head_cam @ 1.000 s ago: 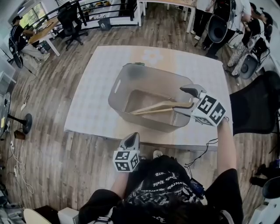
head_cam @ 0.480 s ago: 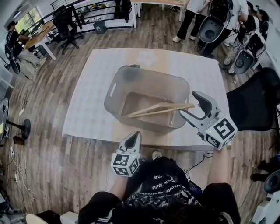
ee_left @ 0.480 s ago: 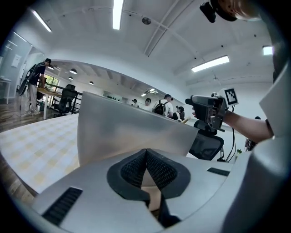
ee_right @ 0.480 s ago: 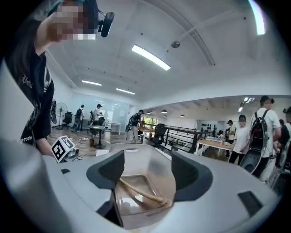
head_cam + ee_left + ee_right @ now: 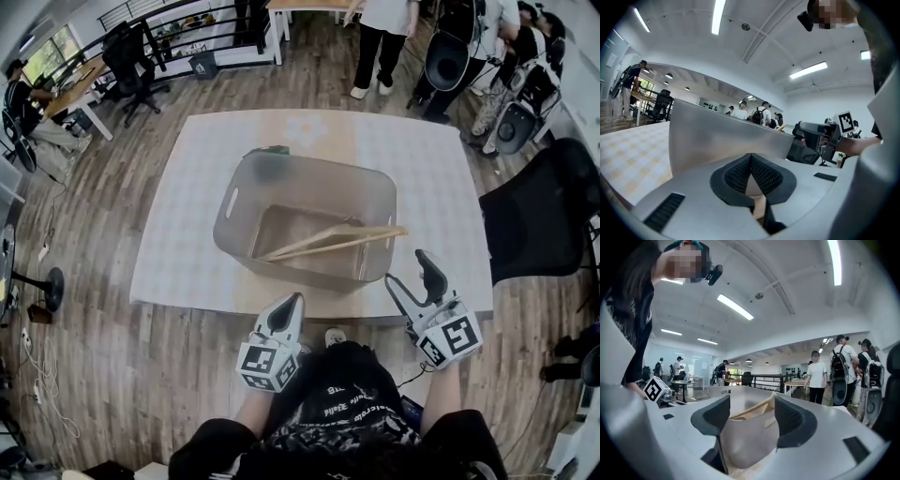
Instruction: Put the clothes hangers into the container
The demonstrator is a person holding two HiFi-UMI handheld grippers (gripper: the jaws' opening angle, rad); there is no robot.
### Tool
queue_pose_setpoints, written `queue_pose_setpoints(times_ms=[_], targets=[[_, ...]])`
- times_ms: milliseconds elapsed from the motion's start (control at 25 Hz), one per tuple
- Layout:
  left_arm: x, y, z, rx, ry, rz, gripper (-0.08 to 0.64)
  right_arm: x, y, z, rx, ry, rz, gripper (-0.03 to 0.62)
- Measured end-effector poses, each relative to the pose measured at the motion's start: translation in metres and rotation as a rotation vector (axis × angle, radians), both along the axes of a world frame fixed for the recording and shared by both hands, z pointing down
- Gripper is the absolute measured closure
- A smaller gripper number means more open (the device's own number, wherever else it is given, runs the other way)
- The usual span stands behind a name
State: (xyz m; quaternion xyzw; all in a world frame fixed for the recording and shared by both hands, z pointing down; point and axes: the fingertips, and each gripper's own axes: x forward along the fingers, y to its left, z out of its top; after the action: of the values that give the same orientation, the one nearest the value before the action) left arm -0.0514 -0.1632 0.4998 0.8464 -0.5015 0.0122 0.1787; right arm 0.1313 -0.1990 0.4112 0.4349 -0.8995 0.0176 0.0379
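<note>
Clothes hangers [image 5: 328,241] of pale wood lie inside the grey container [image 5: 323,183] at the middle of the tabletop [image 5: 183,234]. They look like 2, stacked, though the count is hard to make out. They slant from the floor of the container up against its right wall, and 1 end pokes just over the rim there.

The change is in the right gripper [image 5: 405,266]. A second ago it reached over the container's right rim, close beside the upper end of the clothes hangers. Now it has pulled back toward the person and sits by the near right corner of the container, apart from it, over the near strip of the tabletop. Its jaws stand apart and have just been closing a little. Nothing is gripped between them; only the container and the wood inside it show beyond the gap. The hangers lie as they did.

The left gripper [image 5: 293,300] sits close to the person's body, off the near edge of the tabletop, its jaws clenched together on nothing.

Judging by this, the drop is finished and the hand is clear. No other hanger shows on the tabletop, so the task looks done or nearly so.
</note>
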Motion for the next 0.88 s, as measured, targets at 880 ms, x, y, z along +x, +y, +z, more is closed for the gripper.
queue_pose_setpoints(times_ms=[880], targets=[[0.01,0.004,0.006,-0.013,0.042,0.056,0.54,-0.016,0.043,0.083,-0.159,0.088,0.047,0.407]])
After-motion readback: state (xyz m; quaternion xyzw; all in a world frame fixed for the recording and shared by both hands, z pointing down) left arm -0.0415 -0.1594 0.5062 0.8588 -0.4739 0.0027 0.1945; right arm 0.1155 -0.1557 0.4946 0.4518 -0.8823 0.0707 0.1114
